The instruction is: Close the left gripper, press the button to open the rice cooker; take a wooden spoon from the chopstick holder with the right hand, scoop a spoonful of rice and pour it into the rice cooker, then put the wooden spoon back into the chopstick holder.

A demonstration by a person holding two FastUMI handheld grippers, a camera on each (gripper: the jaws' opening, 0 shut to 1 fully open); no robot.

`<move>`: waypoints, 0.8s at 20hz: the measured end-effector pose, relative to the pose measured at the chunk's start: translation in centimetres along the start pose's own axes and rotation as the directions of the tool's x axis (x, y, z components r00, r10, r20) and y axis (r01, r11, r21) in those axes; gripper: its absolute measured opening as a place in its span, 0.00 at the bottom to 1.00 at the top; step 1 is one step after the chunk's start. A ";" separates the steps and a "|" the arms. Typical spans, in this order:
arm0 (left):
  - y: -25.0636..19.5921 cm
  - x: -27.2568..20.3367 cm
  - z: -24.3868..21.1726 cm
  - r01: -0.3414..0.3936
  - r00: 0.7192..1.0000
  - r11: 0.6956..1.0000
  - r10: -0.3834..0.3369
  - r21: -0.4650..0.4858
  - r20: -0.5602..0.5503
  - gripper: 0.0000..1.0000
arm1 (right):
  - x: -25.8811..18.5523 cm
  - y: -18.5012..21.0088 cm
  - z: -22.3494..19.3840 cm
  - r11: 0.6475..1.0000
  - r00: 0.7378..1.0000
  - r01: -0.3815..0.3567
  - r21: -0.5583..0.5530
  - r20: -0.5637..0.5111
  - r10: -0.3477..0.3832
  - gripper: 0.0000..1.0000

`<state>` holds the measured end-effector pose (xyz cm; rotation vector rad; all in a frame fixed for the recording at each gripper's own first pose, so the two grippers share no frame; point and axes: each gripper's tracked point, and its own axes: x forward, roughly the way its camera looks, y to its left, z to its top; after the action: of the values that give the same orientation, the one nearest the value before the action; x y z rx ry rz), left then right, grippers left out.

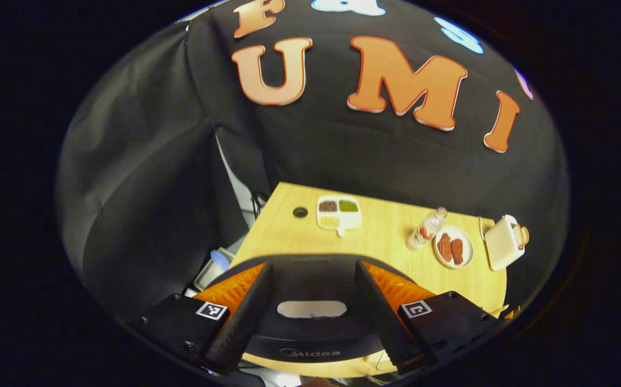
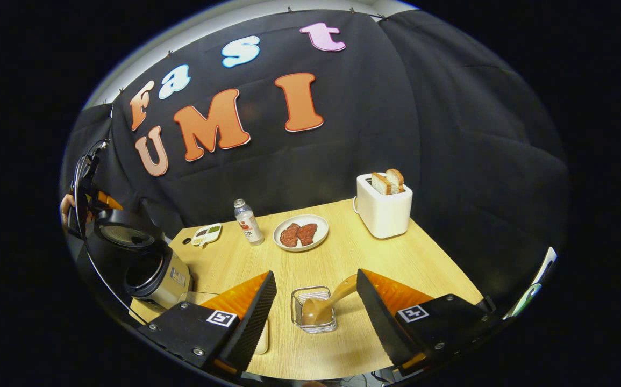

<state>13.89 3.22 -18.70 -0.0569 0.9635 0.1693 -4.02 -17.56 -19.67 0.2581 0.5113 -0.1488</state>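
Observation:
The black rice cooker (image 2: 149,279) stands at the table's left edge with its lid (image 2: 123,234) raised and the pot mouth showing. A hand (image 2: 66,210) holds my left gripper just behind that lid. In the left gripper view, my left gripper (image 1: 314,264) is open, its fingers wide apart on either side of the lid's outer face (image 1: 310,328). A wire chopstick holder (image 2: 314,310) sits in front of my right gripper (image 2: 316,273), which is open. The wooden spoon (image 2: 325,303) rests in the holder, handle leaning up to the right, touched by neither finger.
A divided dish of grains (image 2: 206,234), a small bottle (image 2: 248,221), a plate of meat (image 2: 300,233) and a white toaster with bread (image 2: 384,207) stand across the far half of the wooden table (image 2: 353,258). A pale container (image 2: 262,336) is half hidden under the finger on the left of the right gripper view.

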 end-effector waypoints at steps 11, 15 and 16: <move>-0.1 3.4 -12.1 0.021 0.960 1.000 -0.018 0.010 -0.281 0.98 | 2.3 4.8 -0.2 0.992 0.994 -0.108 -0.070 -0.033 0.106 0.94; -0.2 3.3 -12.7 0.011 0.959 1.000 -0.010 0.003 -0.284 1.00 | 2.7 6.3 -0.3 0.987 0.991 -0.134 -0.092 -0.037 0.131 0.94; -0.1 3.2 -12.9 0.016 0.960 1.000 -0.012 0.011 -0.280 1.00 | 2.8 6.6 -0.2 0.985 0.990 -0.140 -0.096 -0.035 0.138 0.94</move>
<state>5.26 1.91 -28.72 -0.0773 1.2464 0.1444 -0.40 -11.34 -19.87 0.1987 0.5252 0.0161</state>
